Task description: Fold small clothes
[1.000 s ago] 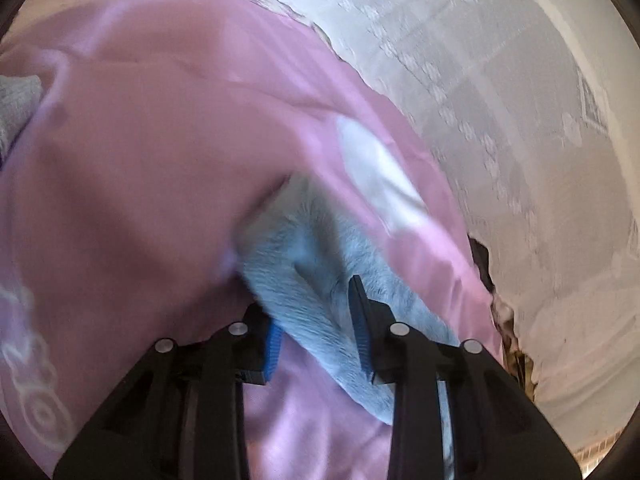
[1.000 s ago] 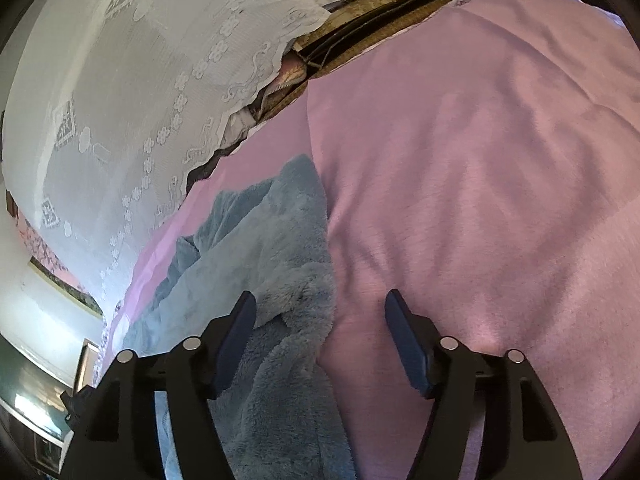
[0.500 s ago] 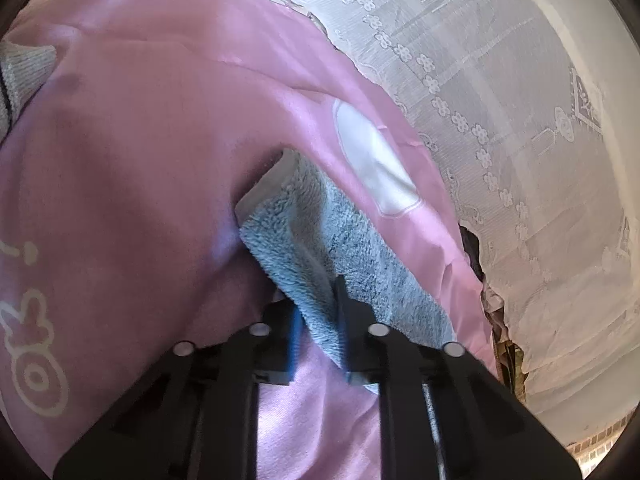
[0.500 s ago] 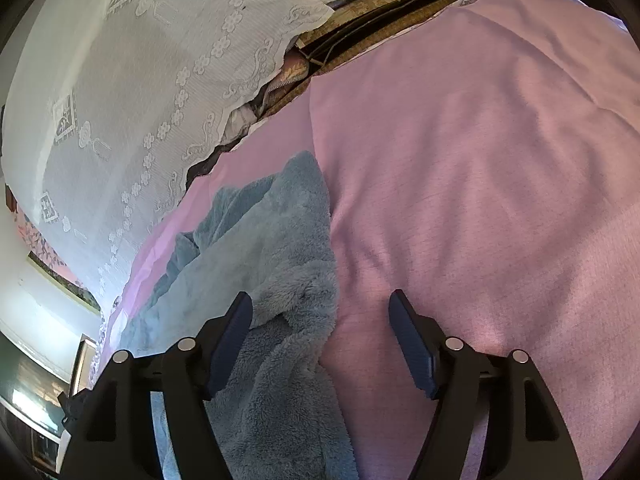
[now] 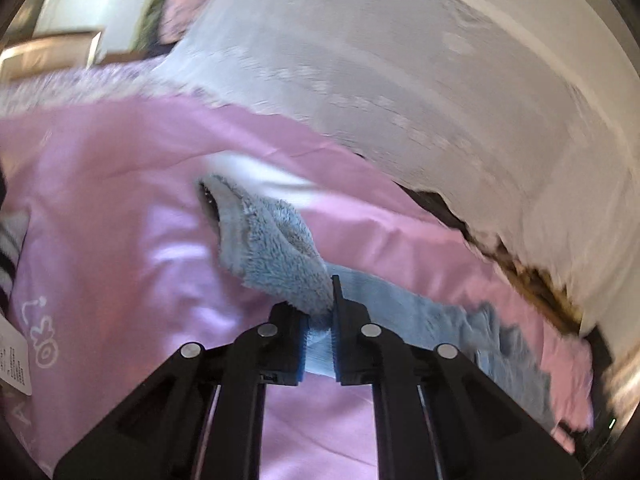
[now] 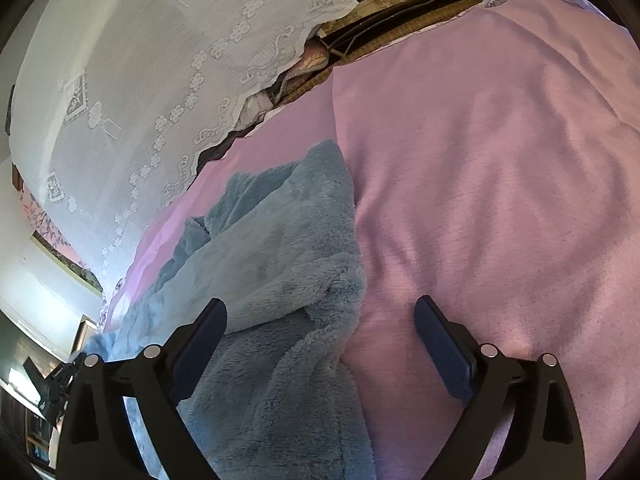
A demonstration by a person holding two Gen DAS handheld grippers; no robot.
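We have our left gripper point(image 5: 320, 332) clenched on a fold of the blue fleece garment point(image 5: 276, 256), its blue pads pressed together with the fluffy cloth squeezed between them. From that pinch the garment stands up off the pink bedspread point(image 5: 120, 240) toward a cuff-like open end, while the rest of it trails away along the bed toward the edge nearest the white lace curtain point(image 5: 400, 80); this view is blurred, so we cannot make out finer detail. Pale printed marks show on the bedspread near the left edge of the view, and a striped dark-and-white cloth point(image 5: 10, 248) peeks in beside them. Our right gripper point(image 6: 320, 340) is released, its jaws spread wide apart and holding nothing. One finger point(image 6: 200, 344) sits over the blue fleece garment point(image 6: 272, 280), the other over bare pink bedspread point(image 6: 480, 160), so the garment's rumpled hem edge lies between them. In the right wrist view the garment lies heaped along the side of the bed closest to the lace curtain point(image 6: 160, 80), folded over itself in thick layers. Beyond the bed's edge we see a dark gap with patterned fabric under the curtain's scalloped border. We see no containers in either view.
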